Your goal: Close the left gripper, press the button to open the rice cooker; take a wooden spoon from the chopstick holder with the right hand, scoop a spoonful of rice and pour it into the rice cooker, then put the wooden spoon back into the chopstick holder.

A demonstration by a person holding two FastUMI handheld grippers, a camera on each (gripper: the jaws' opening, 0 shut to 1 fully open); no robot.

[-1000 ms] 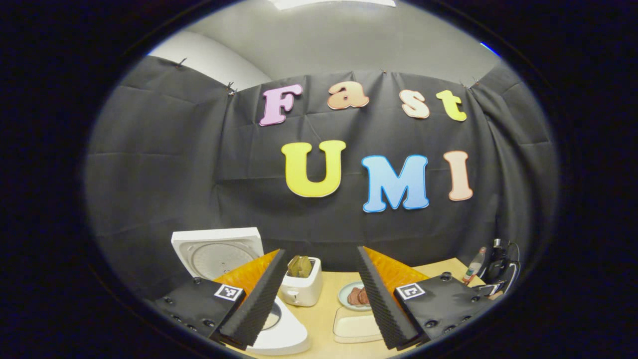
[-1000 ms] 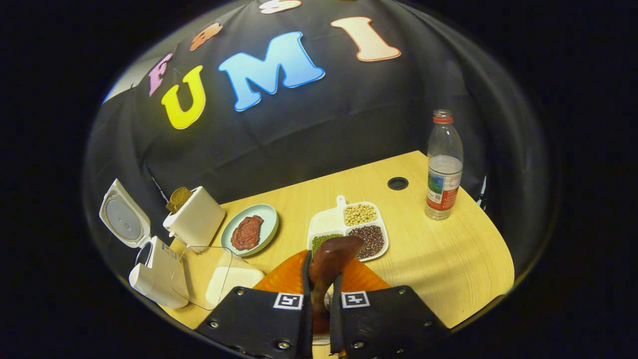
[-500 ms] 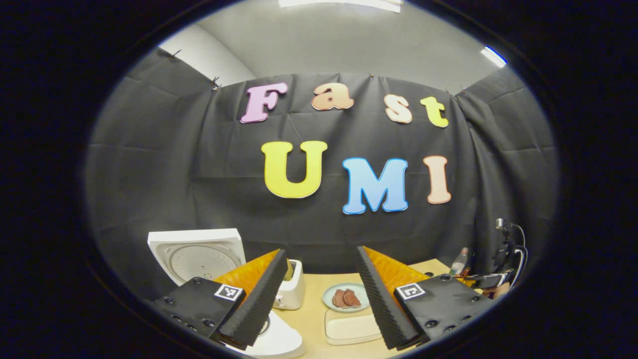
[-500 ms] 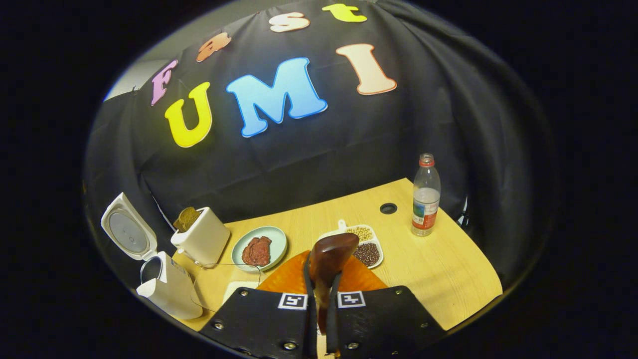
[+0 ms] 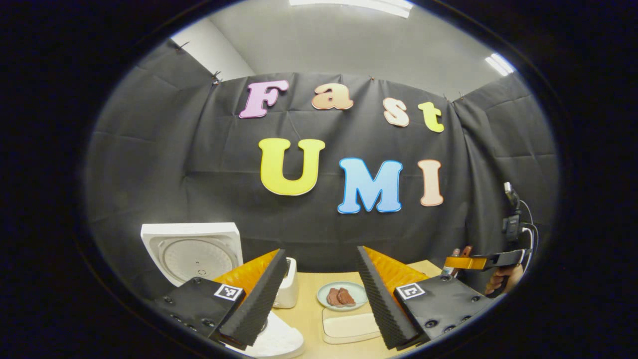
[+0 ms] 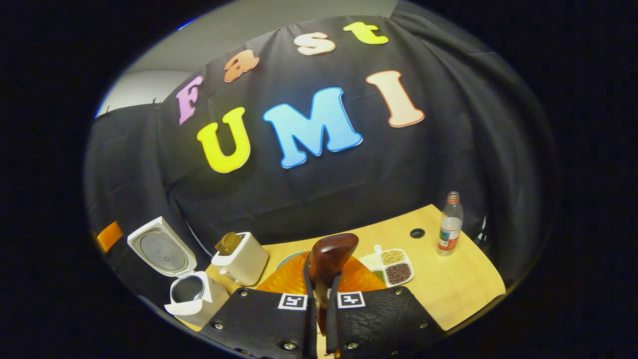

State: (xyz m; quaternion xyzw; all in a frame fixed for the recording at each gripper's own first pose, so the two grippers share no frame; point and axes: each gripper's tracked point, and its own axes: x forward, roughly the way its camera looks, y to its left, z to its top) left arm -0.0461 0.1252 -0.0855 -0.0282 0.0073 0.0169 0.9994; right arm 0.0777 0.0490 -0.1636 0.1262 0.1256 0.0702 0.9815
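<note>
The white rice cooker [image 6: 192, 299] stands at the table's left end with its lid [image 6: 162, 248] swung up and the dark pot showing. In the left gripper view the raised lid [image 5: 192, 252] is at lower left and the cooker body [image 5: 279, 340] lies under my left finger. My left gripper [image 5: 321, 259] is open and holds nothing. My right gripper [image 6: 321, 279] is shut on the dark wooden spoon [image 6: 333, 253], whose bowl sticks up past the fingertips, high above the table. The right gripper [image 5: 478, 261] and a hand [image 5: 503, 279] also show at the right of the left gripper view.
A white toaster [image 6: 243, 259] with bread stands beside the cooker. On the wooden table [image 6: 463, 284] are a divided dish of beans [image 6: 391, 265], a water bottle [image 6: 450, 224] and a cable hole [image 6: 417, 233]. A plate of meat [image 5: 341, 295] and a pale shallow container [image 5: 349, 324] lie in front.
My right gripper has risen with the spoon, so the table objects have shrunk and sunk in its view. The left gripper tilted up slightly and stays open; the right gripper came into its view.
</note>
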